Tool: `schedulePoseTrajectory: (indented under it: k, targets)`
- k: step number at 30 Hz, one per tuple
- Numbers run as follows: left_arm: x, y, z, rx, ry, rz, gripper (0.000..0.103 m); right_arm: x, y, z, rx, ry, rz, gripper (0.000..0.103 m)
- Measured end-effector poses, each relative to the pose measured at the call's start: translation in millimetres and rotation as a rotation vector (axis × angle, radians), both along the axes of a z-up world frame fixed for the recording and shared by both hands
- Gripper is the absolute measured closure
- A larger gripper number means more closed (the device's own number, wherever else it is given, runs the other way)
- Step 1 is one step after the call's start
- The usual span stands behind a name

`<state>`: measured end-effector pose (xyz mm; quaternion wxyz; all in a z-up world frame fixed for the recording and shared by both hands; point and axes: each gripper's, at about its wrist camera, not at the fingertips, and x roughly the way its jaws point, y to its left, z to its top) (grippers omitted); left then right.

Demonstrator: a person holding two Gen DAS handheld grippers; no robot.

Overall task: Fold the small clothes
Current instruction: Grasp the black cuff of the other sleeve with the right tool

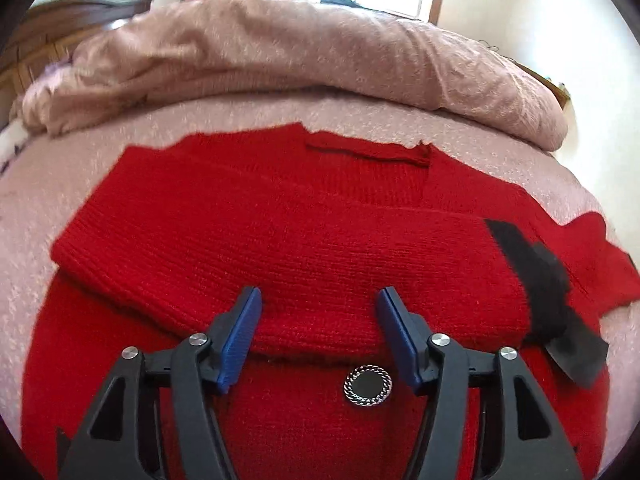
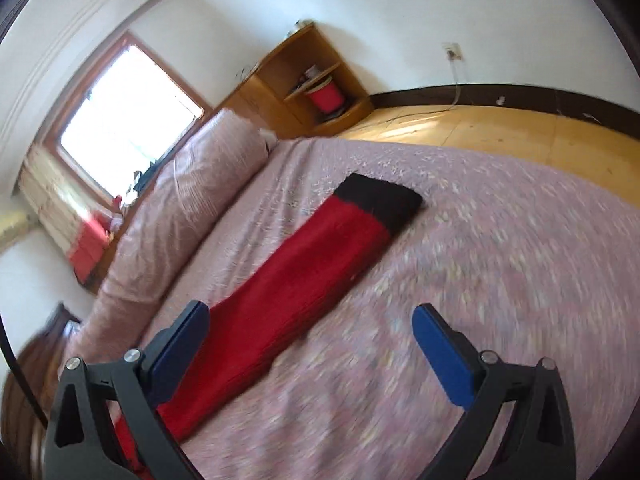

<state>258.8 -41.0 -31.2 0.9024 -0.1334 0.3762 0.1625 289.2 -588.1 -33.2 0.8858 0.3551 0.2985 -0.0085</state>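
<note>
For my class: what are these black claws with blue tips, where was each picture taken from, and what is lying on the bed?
Each claw is a hand-held two-finger gripper with a fisheye camera looking along its fingers; a person holds one in each hand. One picture is from the left gripper, the other from the right gripper. Both stand open and hold nothing. On the pink bed cover lies a red sweater with a round metal button. One sleeve is folded across its body, ending in a black cuff. The right view, blurred, shows the other sleeve stretched out flat. A rolled quilt lies behind.
</note>
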Motion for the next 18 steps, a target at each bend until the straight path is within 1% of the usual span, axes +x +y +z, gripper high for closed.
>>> schedulePoseTrajectory:
  k: [2,4,6,7,10,12,13,15,18]
  targets:
    - [1.9,-0.8,-2.5,0.004,0.012,-0.006,0.044,14.3,-12.4,-6.0,0.027,0.02,0.001,0.0]
    - [1.4,-1.4,-2.6,0.004,0.009,-0.005,0.043,24.8,-24.0,-14.4,0.081,0.037,-0.022,0.0]
    - [2.8,-3.6,-3.4,0.017,0.015,-0.003,0.043,35.2,-32.8,-28.4,0.109,0.094,-0.028,0.001]
    - [3.6,-5.2,-3.4,0.029,0.021,-0.002,0.043,40.0,-33.7,-32.0,0.093,0.094,-0.019,0.001]
    - [7.3,-12.9,-4.4,0.082,0.047,0.005,0.042,50.5,-26.4,-30.3,0.009,0.097,0.006,0.001]
    - [7.9,-14.4,-4.2,0.096,0.051,0.006,0.042,58.8,-26.5,-31.6,-0.018,0.08,0.012,0.001]
    - [7.4,-13.2,-4.3,0.088,0.047,0.005,0.042,62.2,-29.3,-33.3,-0.015,0.065,0.005,0.001]
    - [6.5,-10.5,-4.5,0.069,0.039,0.004,0.042,69.3,-39.7,-34.7,0.023,0.026,-0.025,0.001]
    - [6.1,-10.8,-4.3,0.067,0.037,0.004,0.041,77.7,-47.2,-35.7,0.064,-0.005,-0.067,0.001]
